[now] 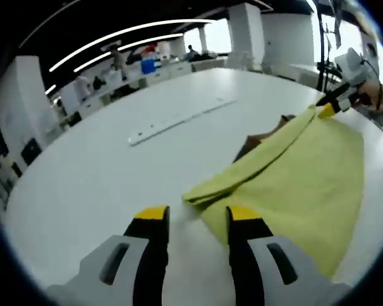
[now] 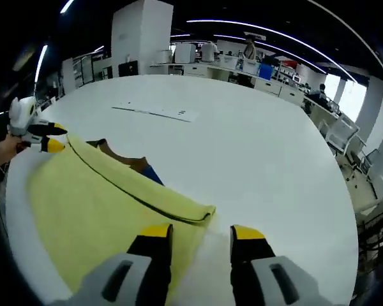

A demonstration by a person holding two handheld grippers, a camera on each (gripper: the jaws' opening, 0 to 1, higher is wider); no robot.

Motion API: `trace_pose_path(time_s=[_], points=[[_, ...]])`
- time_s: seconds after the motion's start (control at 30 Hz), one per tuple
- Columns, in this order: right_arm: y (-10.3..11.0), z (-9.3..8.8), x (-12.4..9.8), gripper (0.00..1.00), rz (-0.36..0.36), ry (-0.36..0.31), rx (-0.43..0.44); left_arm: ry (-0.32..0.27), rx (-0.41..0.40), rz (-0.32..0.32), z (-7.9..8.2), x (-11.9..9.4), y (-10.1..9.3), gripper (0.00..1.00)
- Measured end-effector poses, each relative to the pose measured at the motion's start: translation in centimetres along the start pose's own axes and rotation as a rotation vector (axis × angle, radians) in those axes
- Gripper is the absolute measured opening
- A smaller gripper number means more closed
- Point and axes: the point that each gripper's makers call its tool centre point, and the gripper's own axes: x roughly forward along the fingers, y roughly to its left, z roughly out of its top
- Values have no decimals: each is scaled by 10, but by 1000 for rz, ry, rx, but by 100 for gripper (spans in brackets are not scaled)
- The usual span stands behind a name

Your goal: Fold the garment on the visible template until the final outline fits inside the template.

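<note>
Yellow garment (image 1: 306,178), soft knit by the look of it, lies on a white table (image 1: 115,172), partly doubled over with a thick rolled edge running across it. Brown and blue patches (image 2: 131,164) peep out past that edge — perhaps the template, perhaps another layer; cannot tell which. Left gripper (image 1: 195,213): jaws apart, empty, poised just short of the near corner of the fold. Right gripper (image 2: 198,233): jaws likewise apart and empty in its own view, one tip over the cloth, the other over bare table, at the opposite corner (image 2: 204,213). Seen from the left gripper view, its tips sit right at that far corner (image 1: 319,111), though whether they touch the cloth is unclear. White strip (image 1: 179,120) lies well apart on the table. Step in hand, as judged: between folds, both tools lining up on the two ends of the folded edge. Next move calls for closing on both corners together and carrying the edge across evenly — a one-sided pull would skew the outline.
</note>
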Motion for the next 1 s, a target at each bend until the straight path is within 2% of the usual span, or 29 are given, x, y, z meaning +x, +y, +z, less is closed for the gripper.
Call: trace_pose_path(time_s=[0.13, 0.3, 0.4, 0.47, 0.53, 0.6, 0.67, 0.8, 0.93, 1.0], points=[[-6, 7, 6, 33, -27, -30, 27, 5, 6, 11, 1, 10, 2, 34], [-8, 14, 13, 33, -33, -63, 57, -27, 22, 53, 10, 20, 8, 36], [-11, 16, 18, 33, -37, -79, 112, -39, -29, 86, 14, 26, 15, 38], [-17, 19, 22, 33, -60, -95, 148, -35, -113, 117, 14, 29, 20, 41], [-18, 25, 23, 33, -69, -126, 203, -42, -130, 135, 15, 31, 25, 43], [-19, 28, 23, 33, -75, -141, 238, -51, -196, 143, 15, 33, 26, 45], [-21, 30, 23, 33, -83, -145, 258, -55, -228, 152, 16, 33, 30, 46], [-20, 29, 21, 34, -80, -142, 276, -72, -238, 159, 22, 28, 30, 47], [-13, 26, 15, 38, -61, -128, 284, -92, -233, 169, 28, 21, 33, 50], [-10, 25, 11, 41, -55, -120, 279, -111, -257, 160, 33, 15, 33, 51]])
